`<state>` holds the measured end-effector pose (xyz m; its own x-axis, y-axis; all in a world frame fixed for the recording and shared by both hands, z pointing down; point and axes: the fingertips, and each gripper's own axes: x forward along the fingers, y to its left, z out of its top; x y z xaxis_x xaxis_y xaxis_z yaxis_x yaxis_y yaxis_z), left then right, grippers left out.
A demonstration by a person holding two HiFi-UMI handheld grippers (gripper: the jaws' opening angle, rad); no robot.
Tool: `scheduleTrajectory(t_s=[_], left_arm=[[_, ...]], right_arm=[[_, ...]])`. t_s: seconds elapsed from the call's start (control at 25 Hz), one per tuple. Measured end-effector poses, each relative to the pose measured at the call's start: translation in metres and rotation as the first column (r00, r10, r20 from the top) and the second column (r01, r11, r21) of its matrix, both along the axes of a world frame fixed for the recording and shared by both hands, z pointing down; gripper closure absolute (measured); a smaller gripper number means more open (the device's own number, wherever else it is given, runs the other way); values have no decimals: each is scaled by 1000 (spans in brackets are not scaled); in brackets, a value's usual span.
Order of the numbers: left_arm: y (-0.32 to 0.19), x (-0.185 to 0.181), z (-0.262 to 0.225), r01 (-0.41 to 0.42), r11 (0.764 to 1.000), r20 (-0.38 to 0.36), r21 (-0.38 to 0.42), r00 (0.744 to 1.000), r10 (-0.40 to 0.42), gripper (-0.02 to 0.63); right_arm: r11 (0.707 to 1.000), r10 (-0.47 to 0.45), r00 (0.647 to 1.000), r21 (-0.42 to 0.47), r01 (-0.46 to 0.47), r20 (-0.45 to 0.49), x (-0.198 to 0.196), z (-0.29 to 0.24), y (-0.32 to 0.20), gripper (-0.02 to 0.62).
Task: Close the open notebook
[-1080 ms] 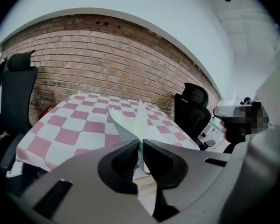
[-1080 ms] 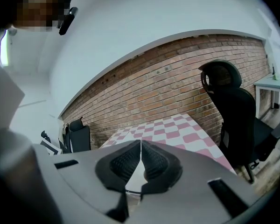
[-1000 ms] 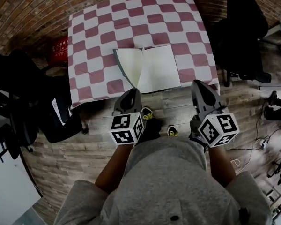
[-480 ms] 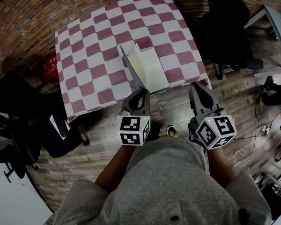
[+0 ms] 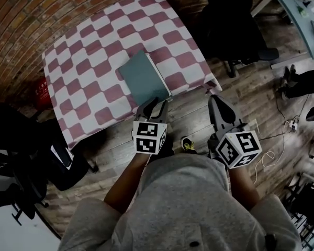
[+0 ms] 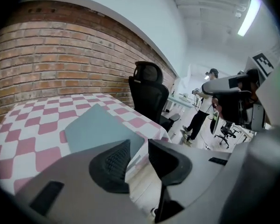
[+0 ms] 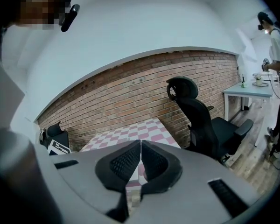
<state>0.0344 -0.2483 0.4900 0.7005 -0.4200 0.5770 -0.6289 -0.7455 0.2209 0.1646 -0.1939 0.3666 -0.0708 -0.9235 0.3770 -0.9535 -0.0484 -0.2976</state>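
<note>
The notebook (image 5: 144,77) lies closed, its grey-teal cover up, near the front edge of the table with the red-and-white checked cloth (image 5: 94,61). My left gripper (image 5: 153,104) hovers just off that edge, right in front of the notebook. Its jaws are opening and nothing is between them. In the left gripper view the notebook (image 6: 95,127) lies flat on the table (image 6: 32,129) just beyond my left gripper (image 6: 139,146). My right gripper (image 5: 215,99) is over the floor to the right of the table, shut and empty. In its own view my right gripper (image 7: 140,146) has its pads together.
A black office chair (image 5: 230,20) stands at the table's right side, with a brick wall behind. More dark chairs (image 5: 21,156) crowd the left. A pale desk (image 5: 298,14) is at the far right. A person (image 6: 203,106) stands beyond it. Cables (image 5: 267,158) lie on the wooden floor.
The notebook's open half swung over onto the other and it now lies closed. My left gripper's jaws have parted. Both grippers sit a little nearer the body.
</note>
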Motion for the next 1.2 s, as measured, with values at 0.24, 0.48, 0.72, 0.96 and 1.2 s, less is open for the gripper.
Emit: scheduleTrajectory(t_s=[0.24, 0.48, 0.72, 0.96, 1.2], left_arm=[[21, 7, 17, -63, 997, 28, -46, 998, 64, 485], [27, 1, 1, -6, 1000, 10, 14, 1000, 6, 485], [41, -7, -34, 108, 989, -25, 99, 994, -106, 519], [77, -15, -77, 243, 952, -48, 189, 970, -238, 595], [128, -23, -115, 358, 898, -113, 256, 934, -339, 595]], right_arm=[[1000, 15, 1000, -1, -15, -7, 4, -3, 15, 568], [1000, -6, 1000, 29, 6, -25, 10, -11, 29, 569], [996, -32, 999, 78, 34, -29, 26, -22, 53, 568], [991, -81, 996, 108, 85, -41, 40, -29, 86, 568], [982, -130, 991, 133, 134, -36, 53, -37, 121, 568]])
